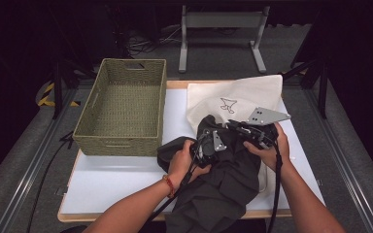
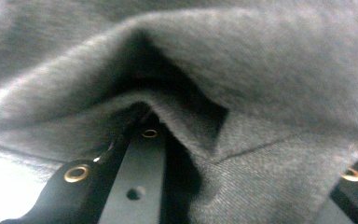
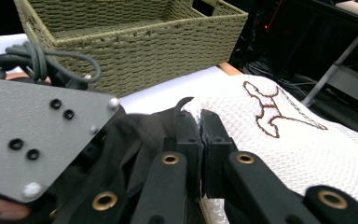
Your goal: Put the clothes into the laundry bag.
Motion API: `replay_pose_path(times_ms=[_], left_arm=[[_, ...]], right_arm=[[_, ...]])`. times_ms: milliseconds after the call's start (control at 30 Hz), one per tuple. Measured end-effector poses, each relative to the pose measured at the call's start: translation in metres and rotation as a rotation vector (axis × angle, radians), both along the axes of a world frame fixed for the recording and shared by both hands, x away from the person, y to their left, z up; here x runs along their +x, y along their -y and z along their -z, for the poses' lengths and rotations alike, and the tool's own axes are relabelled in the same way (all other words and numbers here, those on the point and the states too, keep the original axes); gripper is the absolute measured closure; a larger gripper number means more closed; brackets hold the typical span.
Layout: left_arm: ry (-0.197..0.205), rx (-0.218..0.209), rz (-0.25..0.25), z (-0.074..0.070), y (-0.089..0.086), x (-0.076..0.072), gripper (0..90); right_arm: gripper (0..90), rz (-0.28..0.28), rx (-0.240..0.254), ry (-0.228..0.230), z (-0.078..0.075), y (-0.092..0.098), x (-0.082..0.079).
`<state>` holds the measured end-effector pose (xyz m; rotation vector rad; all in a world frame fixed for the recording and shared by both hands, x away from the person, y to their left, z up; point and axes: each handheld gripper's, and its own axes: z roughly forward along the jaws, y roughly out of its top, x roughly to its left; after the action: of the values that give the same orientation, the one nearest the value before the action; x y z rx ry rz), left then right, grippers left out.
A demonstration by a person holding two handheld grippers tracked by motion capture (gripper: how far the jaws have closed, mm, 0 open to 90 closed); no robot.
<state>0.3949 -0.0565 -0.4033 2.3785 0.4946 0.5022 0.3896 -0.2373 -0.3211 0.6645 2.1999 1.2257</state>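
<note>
A dark grey garment point(image 1: 223, 184) lies crumpled on the white tabletop point(image 1: 111, 179) and hangs over its front edge. My left gripper point(image 1: 209, 141) sits on the garment's upper left part; in the left gripper view its jaws are shut on a thick fold of the grey fabric point(image 2: 270, 84), which covers their tips. My right gripper point(image 1: 233, 127) meets the garment's top edge from the right. In the right gripper view its jaws point(image 3: 200, 116) are pressed together on the dark garment's point(image 3: 135, 140) edge, right beside a white cloth bag point(image 3: 298, 144).
A woven olive basket point(image 1: 119, 143) stands at the table's left, with nothing in it; it is also in the right gripper view point(image 3: 135, 51). The white cloth bag point(image 1: 243, 94) with a small line drawing lies at the back right, partly under the garment. A metal stand is on the floor beyond.
</note>
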Motion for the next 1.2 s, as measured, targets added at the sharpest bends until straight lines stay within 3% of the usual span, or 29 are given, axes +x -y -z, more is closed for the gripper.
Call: replay_pose_path(times_ms=[67,167,200,233,300,333,367,433,467,567,633,733,800,867,900,1000,1100,1167,1200], left_arm=[[0.000,-0.011,-0.003,-0.001,0.002,0.000,79.0],[0.021,-0.058,0.053,-0.005,-0.005,-0.007,77.5],[0.021,-0.096,0.088,-0.007,-0.009,-0.009,76.0],[0.021,-0.096,0.088,-0.007,-0.009,-0.009,74.7],[-0.019,-0.174,0.133,-0.014,-0.023,-0.013,67.8],[-0.019,-0.174,0.133,-0.014,-0.023,-0.013,61.9],[0.024,-0.221,0.139,-0.024,-0.034,-0.019,55.3],[0.026,-0.241,0.134,-0.028,-0.037,-0.020,44.9],[0.030,-0.298,0.115,-0.037,-0.047,-0.018,39.7],[0.037,-0.290,0.092,-0.044,-0.052,-0.010,29.7],[-0.004,-0.302,0.045,-0.042,-0.055,0.009,23.3],[-0.048,-0.327,0.031,-0.035,-0.057,0.019,9.6],[-0.116,-0.379,0.026,-0.030,-0.060,0.026,7.1],[-0.128,-0.363,0.007,-0.027,-0.060,0.030,4.2],[-0.124,-0.331,0.012,-0.025,-0.057,0.032,4.2],[-0.188,-0.290,0.057,-0.016,-0.047,0.040,4.6],[-0.242,-0.240,0.069,-0.007,-0.038,0.046,12.1],[-0.213,-0.218,0.059,-0.004,-0.034,0.048,18.7],[-0.211,-0.207,0.078,-0.004,-0.033,0.048,29.5]], right_arm=[[88.6,0.004,0.002,0.001,0.000,0.001,0.001],[88.6,0.014,0.015,0.001,-0.001,0.004,0.002],[88.6,0.020,0.011,0.006,-0.002,0.005,0.002],[88.6,0.026,0.009,0.008,-0.002,0.006,0.003],[88.6,0.031,0.007,0.005,-0.002,0.008,0.004],[88.6,0.027,0.009,0.002,-0.002,0.008,0.005],[88.6,0.028,0.008,0.003,-0.002,0.009,0.004],[88.6,0.029,0.010,0.003,-0.002,0.009,0.004],[88.6,0.025,0.012,0.006,-0.001,0.010,0.002],[88.6,0.021,0.014,0.002,0.000,0.010,0.001],[88.6,0.014,0.009,-0.002,0.002,0.009,0.000],[88.6,0.010,0.002,-0.002,0.003,0.008,-0.001],[88.6,0.004,0.002,-0.007,0.005,0.008,-0.001],[88.6,0.000,0.000,-0.013,0.006,0.008,-0.001],[88.6,0.000,0.000,-0.013,0.006,0.008,-0.001],[88.6,-0.013,-0.004,-0.018,0.007,0.006,-0.001],[88.6,-0.022,-0.008,-0.021,0.010,0.005,-0.002],[88.6,-0.032,-0.010,-0.025,0.011,0.004,-0.002],[88.6,-0.032,-0.016,-0.027,0.012,0.004,-0.002]])
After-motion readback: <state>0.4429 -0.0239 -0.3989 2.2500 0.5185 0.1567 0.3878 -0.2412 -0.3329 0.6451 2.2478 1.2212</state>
